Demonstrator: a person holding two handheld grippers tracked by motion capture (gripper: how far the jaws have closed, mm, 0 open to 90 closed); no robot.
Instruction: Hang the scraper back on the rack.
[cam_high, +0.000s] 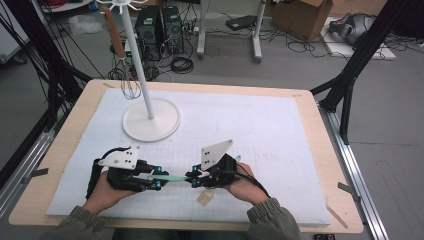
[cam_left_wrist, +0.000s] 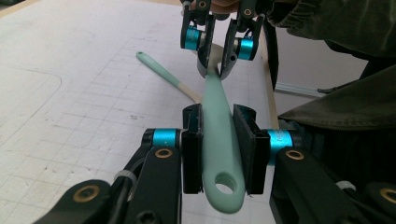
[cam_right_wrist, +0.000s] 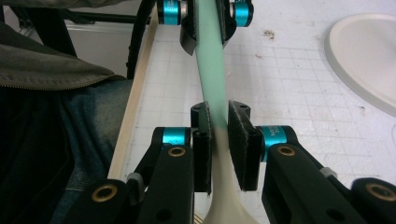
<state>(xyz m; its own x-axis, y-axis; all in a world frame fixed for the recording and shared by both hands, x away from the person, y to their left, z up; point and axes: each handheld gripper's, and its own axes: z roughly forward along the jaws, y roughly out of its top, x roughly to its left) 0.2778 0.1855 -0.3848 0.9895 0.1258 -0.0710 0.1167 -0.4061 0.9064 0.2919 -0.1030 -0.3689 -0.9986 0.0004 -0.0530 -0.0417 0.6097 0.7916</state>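
Observation:
A mint-green utensil handle (cam_high: 172, 178) with a hole at its end hangs level just above the white mat, between both grippers. My left gripper (cam_high: 156, 181) is shut on the holed end; in the left gripper view its pads (cam_left_wrist: 192, 140) press both sides of the handle (cam_left_wrist: 219, 121). My right gripper (cam_high: 192, 180) is shut where the green turns cream; in the right gripper view the handle (cam_right_wrist: 210, 70) runs from its jaws to the left gripper (cam_right_wrist: 205, 23). The cream head (cam_high: 205, 197) pokes out below my right hand. The right gripper (cam_left_wrist: 215, 65) faces the left one.
A second mint utensil (cam_left_wrist: 161, 70) lies on the mat beside the right gripper. A white stand (cam_high: 151, 120) with a round base rises at the back left, and a whisk (cam_high: 129, 85) hangs from it. The table's near edge (cam_right_wrist: 133, 107) is close.

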